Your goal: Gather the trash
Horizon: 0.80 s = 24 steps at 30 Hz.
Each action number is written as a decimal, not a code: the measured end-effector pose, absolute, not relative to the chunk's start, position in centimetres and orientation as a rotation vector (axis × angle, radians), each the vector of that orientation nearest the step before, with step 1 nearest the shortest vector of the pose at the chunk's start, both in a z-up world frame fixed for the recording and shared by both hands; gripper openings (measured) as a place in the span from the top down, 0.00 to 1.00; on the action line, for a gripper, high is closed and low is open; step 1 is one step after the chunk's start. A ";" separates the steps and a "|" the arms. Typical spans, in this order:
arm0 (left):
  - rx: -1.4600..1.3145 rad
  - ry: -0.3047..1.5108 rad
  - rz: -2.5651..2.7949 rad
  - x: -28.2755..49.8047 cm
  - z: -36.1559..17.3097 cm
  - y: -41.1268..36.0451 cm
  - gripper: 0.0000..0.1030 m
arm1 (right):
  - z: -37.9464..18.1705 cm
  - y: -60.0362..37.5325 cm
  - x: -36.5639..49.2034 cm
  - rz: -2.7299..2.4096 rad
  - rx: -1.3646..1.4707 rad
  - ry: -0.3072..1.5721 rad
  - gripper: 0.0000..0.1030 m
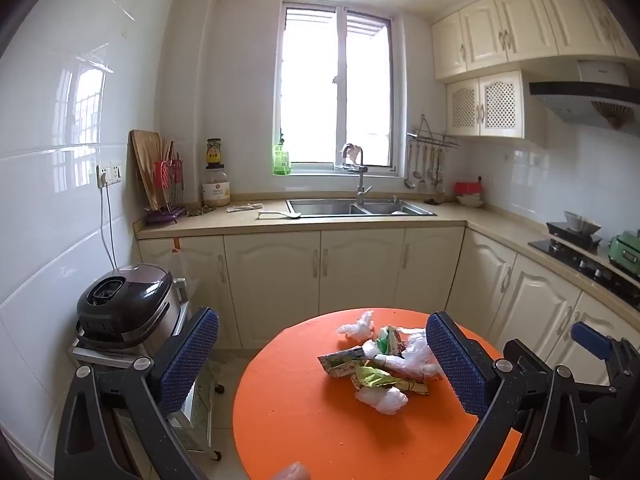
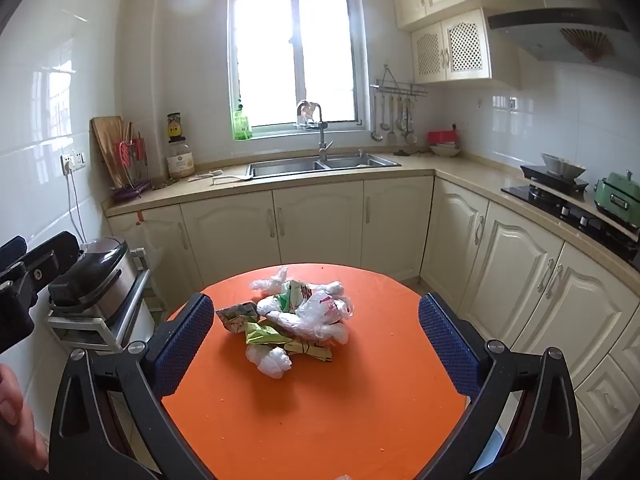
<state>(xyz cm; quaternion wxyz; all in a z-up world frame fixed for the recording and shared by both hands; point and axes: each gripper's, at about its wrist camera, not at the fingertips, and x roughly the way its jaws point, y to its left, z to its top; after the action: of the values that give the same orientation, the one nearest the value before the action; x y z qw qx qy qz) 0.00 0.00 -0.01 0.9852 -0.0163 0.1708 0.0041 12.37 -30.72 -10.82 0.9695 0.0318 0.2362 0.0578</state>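
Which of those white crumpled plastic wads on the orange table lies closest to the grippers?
The crumpled white plastic wad at the pile's near edge, just below the yellow-green wrapper. The other wads sit farther back on the round orange table.

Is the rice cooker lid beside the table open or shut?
Shut: the rice cooker has its dark lid sitting flat on the steel body, no gap.

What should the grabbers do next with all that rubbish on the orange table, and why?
Probably ease the right gripper forward and down onto the trash pile on the round orange table. Both it and the left gripper are wide open and empty, and the crumpled plastic bags and wrappers lie just ahead, almost centred between the right one's fingers.
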 end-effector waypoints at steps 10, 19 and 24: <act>-0.036 0.354 0.012 0.3 0.2 -0.1 0.01 | -10.2 -30.2 12.6 0.121 0.056 0.471 0.00; -0.045 0.357 0.000 0.2 -0.4 0.3 0.01 | -10.0 -30.0 12.8 0.123 0.058 0.463 0.00; -0.046 0.361 0.001 0.3 -0.1 0.3 0.01 | -9.9 -30.1 13.2 0.128 0.057 0.467 0.00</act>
<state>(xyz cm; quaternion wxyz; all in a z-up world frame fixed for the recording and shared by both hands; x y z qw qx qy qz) 0.33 0.30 -0.14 0.9835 -0.0227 0.1794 0.0003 13.20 -30.05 -9.86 0.9705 0.0280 0.2310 0.0632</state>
